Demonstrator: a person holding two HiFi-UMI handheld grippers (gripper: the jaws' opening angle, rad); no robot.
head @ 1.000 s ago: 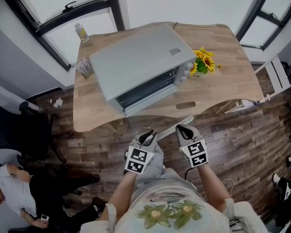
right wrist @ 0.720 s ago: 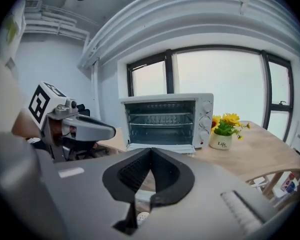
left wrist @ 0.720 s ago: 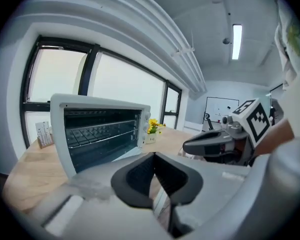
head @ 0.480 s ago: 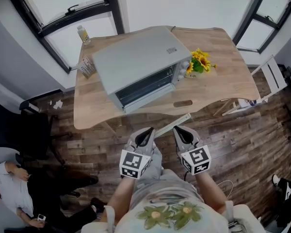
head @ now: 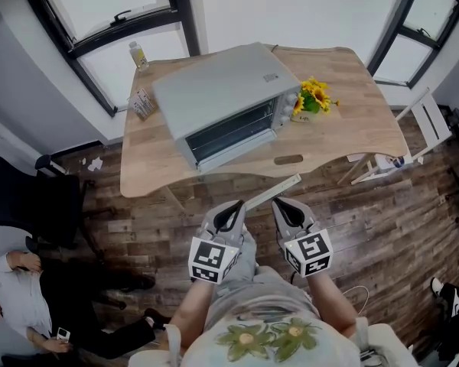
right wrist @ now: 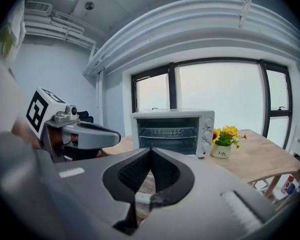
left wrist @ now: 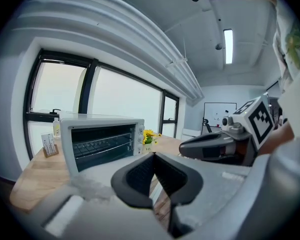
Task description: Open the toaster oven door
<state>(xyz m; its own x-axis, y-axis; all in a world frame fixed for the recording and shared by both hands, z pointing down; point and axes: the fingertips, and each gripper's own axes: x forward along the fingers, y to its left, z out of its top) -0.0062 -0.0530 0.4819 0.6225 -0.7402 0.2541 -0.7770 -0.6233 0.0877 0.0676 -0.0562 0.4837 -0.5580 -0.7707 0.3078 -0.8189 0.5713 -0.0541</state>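
Silver toaster oven [head: 229, 105] near the left edge of the worktop [head: 352, 117], door [head: 233, 134] shut; left tool [head: 228, 216] and right tool [head: 288, 211] both pinched together, empty. Door's probably stiff glass, so I'd hook its top edge.

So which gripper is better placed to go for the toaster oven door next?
Left, narrowly. Both are shut, empty and short of the table, but the left gripper sits straight in front of the toaster oven door, while the right gripper lines up with its knobs.
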